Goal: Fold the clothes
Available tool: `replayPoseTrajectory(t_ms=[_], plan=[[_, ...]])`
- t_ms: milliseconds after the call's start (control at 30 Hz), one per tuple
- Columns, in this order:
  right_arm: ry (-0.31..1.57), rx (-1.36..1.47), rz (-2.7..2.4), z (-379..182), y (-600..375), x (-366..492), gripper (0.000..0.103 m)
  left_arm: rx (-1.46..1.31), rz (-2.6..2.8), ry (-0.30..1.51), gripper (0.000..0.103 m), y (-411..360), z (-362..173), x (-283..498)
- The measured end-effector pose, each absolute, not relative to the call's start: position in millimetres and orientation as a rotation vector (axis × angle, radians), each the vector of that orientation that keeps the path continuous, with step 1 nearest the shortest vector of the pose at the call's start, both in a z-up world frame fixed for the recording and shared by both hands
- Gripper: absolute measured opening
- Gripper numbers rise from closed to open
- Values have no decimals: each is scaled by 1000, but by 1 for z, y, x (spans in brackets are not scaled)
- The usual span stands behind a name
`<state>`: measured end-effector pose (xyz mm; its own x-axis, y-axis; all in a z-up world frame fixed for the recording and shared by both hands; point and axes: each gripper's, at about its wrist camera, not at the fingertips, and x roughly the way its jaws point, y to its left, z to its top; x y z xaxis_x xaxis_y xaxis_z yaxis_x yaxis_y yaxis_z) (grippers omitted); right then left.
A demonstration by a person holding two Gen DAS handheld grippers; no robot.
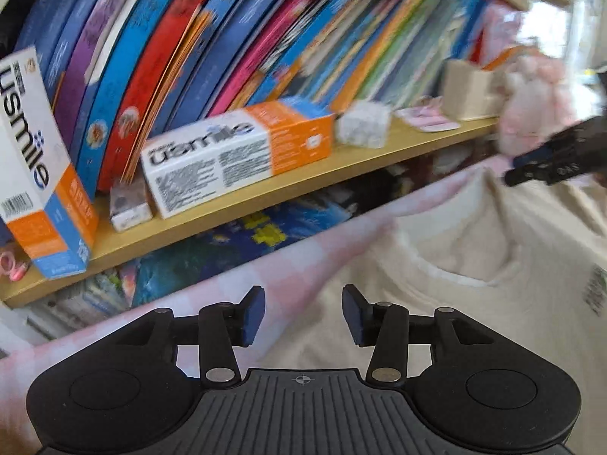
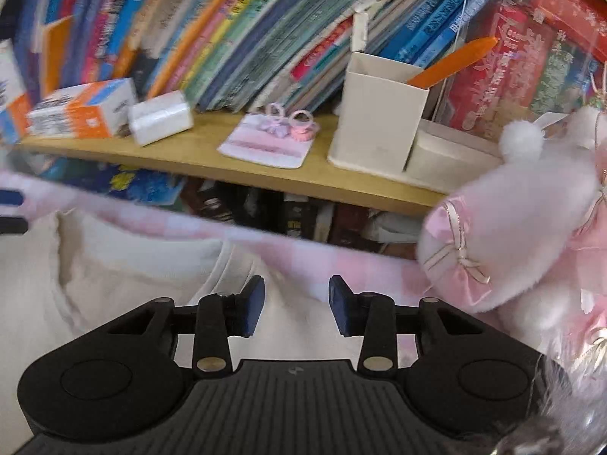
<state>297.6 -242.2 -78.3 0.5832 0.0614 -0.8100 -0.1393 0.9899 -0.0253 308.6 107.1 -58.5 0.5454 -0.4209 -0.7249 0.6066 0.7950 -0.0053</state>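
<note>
A cream garment [image 1: 455, 273] with a round neckline lies spread on a pink checked cloth [image 1: 288, 265]; the right wrist view shows the same cream garment [image 2: 125, 265] at lower left. My left gripper [image 1: 302, 313] hovers open over the garment's left edge, nothing between its blue pads. My right gripper [image 2: 296, 310] is open too, above the garment's right shoulder area beside the pink cloth [image 2: 341, 261]. In the left wrist view the right gripper [image 1: 546, 163] shows at the far right, past the collar. The left gripper's fingertips [image 2: 11, 197] poke in at the left edge of the right wrist view.
A wooden shelf [image 1: 265, 197] runs behind the cloth, packed with leaning books [image 1: 227, 38]. On it lie usmile boxes [image 1: 235, 151], a tissue pack [image 2: 159, 117], a white pen holder [image 2: 379, 113] and a pink card [image 2: 265, 144]. A pink plush toy [image 2: 523, 235] sits at the right.
</note>
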Motion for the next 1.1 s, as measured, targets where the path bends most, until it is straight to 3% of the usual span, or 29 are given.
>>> replayPoseTrajectory(t_ms=[133, 233, 367, 467, 833, 900, 1100], plan=[[960, -100, 164, -81, -244, 293, 35, 323, -650, 823, 42, 96, -70, 312], [961, -74, 162, -82, -243, 294, 34, 281, -650, 827, 2, 94, -72, 319], [977, -80, 159, -81, -233, 294, 14, 292, -654, 820, 2, 94, -72, 321], [964, -92, 135, -82, -223, 298, 9, 266, -615, 821, 2, 97, -73, 332], [901, -15, 0, -85, -216, 319, 11, 209, -506, 832, 4, 91, -75, 360], [897, -1, -5, -84, -217, 315, 21, 207, -479, 833, 10, 90, -71, 355], [848, 59, 26, -63, -227, 258, 32, 133, -528, 748, 21, 108, -39, 305]])
